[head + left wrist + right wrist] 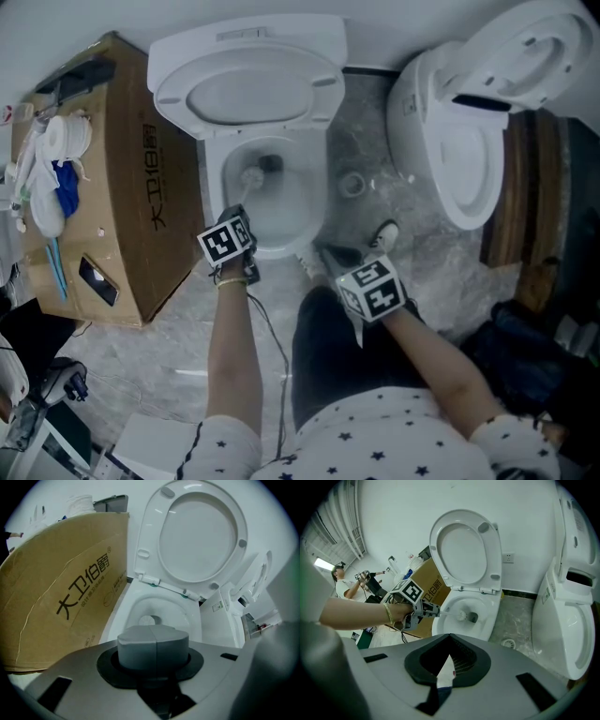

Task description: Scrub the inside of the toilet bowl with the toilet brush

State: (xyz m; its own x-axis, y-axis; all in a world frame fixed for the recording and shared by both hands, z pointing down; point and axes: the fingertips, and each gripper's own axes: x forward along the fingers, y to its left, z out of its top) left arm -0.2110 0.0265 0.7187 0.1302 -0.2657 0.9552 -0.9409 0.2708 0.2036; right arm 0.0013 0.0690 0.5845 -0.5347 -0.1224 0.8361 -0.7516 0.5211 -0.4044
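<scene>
Left tongs (432, 610) tight on toilet brush (251, 175), bristle head down inside toilet bowl (298, 217); right tongs (449, 659) apart, empty.

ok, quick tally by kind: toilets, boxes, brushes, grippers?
Toilets: 2, middle toilet and right-hand toilet
Cardboard box: 1
Toilet brush: 1
Grippers: 2, left gripper shut on the brush, right gripper open
Total: 6
</scene>
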